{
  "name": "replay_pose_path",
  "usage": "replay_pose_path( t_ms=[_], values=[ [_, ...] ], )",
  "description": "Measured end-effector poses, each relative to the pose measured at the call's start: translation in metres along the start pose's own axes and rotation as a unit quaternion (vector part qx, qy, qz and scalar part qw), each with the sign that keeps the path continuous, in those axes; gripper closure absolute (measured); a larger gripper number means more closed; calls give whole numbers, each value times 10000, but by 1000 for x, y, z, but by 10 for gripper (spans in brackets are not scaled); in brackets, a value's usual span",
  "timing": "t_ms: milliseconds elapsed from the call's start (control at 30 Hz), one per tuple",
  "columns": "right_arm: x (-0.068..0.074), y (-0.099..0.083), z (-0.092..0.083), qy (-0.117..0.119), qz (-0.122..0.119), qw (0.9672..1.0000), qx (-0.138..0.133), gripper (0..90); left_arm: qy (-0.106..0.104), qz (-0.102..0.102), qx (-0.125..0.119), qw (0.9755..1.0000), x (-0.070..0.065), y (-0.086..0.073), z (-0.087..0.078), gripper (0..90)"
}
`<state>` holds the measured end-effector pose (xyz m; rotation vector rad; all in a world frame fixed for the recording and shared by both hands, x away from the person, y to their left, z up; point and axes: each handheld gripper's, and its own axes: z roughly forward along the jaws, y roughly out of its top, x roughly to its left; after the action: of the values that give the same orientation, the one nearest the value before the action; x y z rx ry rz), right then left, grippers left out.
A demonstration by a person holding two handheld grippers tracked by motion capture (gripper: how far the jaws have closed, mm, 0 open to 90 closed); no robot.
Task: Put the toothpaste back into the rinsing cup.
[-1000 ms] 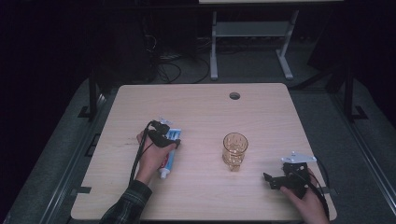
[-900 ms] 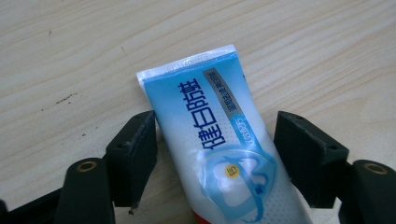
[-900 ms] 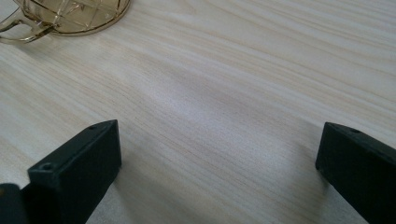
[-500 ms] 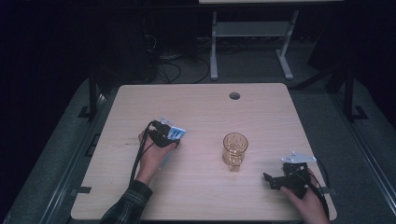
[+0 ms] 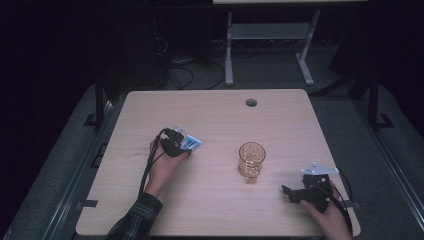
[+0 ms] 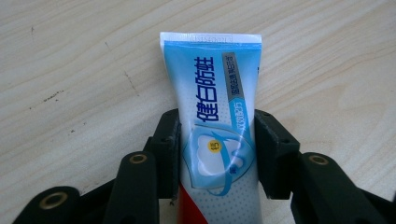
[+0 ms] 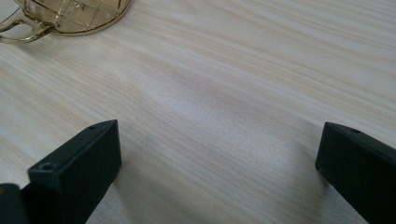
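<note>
Left claw (image 6: 217, 154) around toothpaste tube (image 6: 215, 107)

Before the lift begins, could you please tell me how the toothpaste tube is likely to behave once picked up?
The toothpaste tube lies flat between the left tongs, whose jaws have just been closing on its sides. It looks soft, so it will probably dent. Its glossy skin may slip. Its flat crimped end should stop it rolling.
</note>
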<state>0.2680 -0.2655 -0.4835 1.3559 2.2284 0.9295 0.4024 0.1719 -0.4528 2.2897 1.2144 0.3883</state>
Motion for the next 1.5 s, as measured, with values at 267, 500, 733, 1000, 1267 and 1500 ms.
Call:
replay_pose_path(
  t_ms=[267, 500, 733, 1000, 1267, 1500],
  values=[
    [0, 0, 0, 2, 2, 10000, 1, 0, -73, 67, 91, 9999, -2, 2, -5, 701],
    [0, 0, 0, 10, -3, 10000, 3, 0, -332, -27, 68, 9994, 5, 1, -7, 725],
    [1, 0, 0, 23, -5, 10000, 3, 0, -553, -134, 12, 9984, 8, 0, -9, 727],
    [1, 0, 0, 29, -13, 10000, 5, 0, -793, -195, -187, 9965, 12, -1, -18, 728],
    [1, 0, 0, 27, -14, 10000, 6, 0, -1123, -311, -467, 9921, 19, -2, -29, 731],
    [1, 0, 0, 28, -16, 10000, 6, 0, -1405, -348, -758, 9866, 26, -4, -38, 732]
  ],
)
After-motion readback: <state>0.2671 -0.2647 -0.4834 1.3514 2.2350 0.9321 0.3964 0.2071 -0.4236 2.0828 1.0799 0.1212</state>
